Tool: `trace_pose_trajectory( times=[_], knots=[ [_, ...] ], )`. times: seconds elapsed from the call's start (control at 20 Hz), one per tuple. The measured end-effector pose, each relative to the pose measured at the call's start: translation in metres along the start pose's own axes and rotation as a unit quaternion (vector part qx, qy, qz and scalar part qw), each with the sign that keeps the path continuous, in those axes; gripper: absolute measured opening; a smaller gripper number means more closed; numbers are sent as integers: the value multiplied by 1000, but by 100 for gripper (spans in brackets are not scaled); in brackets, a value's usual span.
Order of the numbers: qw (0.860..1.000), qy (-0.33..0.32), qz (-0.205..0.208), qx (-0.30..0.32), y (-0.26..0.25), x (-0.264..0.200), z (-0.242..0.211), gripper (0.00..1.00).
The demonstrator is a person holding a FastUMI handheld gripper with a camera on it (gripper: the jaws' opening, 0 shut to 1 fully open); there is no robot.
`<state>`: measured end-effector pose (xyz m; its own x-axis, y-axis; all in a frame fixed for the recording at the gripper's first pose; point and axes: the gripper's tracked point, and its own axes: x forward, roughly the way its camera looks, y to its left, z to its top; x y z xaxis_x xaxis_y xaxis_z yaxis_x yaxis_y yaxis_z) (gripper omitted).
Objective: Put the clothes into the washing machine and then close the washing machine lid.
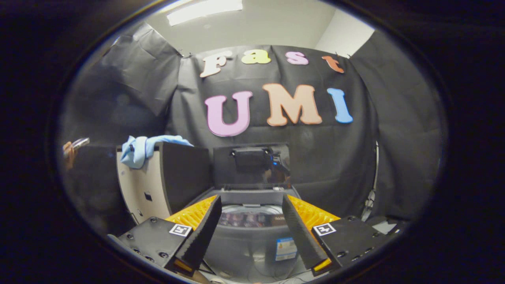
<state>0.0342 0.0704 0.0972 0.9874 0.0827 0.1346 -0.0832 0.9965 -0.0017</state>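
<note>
**Soft cloth up on the cabinet, washer open below**

The gripper (250,232) has its jaws spread wide with nothing between them. Directly ahead, seen through the gap, is the washing machine (252,236), with its lid (251,163) raised upright behind the drum opening (248,216). Something dark and patterned may already lie in the drum, but it is too blurred to say.

The clothes (144,148), a pale blue bundle, sit draped over the top corner of a cabinet (158,185) standing just beside the machine on the left, beyond and above the left finger. Part of the bundle hangs down over the cabinet's pale side.

By its look the fabric is light, limp and loosely folded, so it should neither slip much nor break, though it will sag and trail once lifted. A sensible hold would be on the thickest bunched fold at the top, pinching several layers at once; taking a single hanging edge risks the rest dragging on the cabinet or catching the machine's rim. The lid looks rigid and hinged at the back.

At the far left, a hand (70,152) holds a small object.
</note>
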Motion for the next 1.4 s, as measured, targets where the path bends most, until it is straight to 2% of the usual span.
trace_pose_trajectory(
  times=[0.3,0.65,0.85,1.1,1.4],
  knots=[
    [998,-6,58,-6,90,59,84,96],
    [992,-5,129,-2,202,122,141,96],
    [988,8,154,14,250,158,152,96],
    [984,23,179,-7,303,191,151,96],
    [977,76,200,14,357,220,126,96]
  ],
)
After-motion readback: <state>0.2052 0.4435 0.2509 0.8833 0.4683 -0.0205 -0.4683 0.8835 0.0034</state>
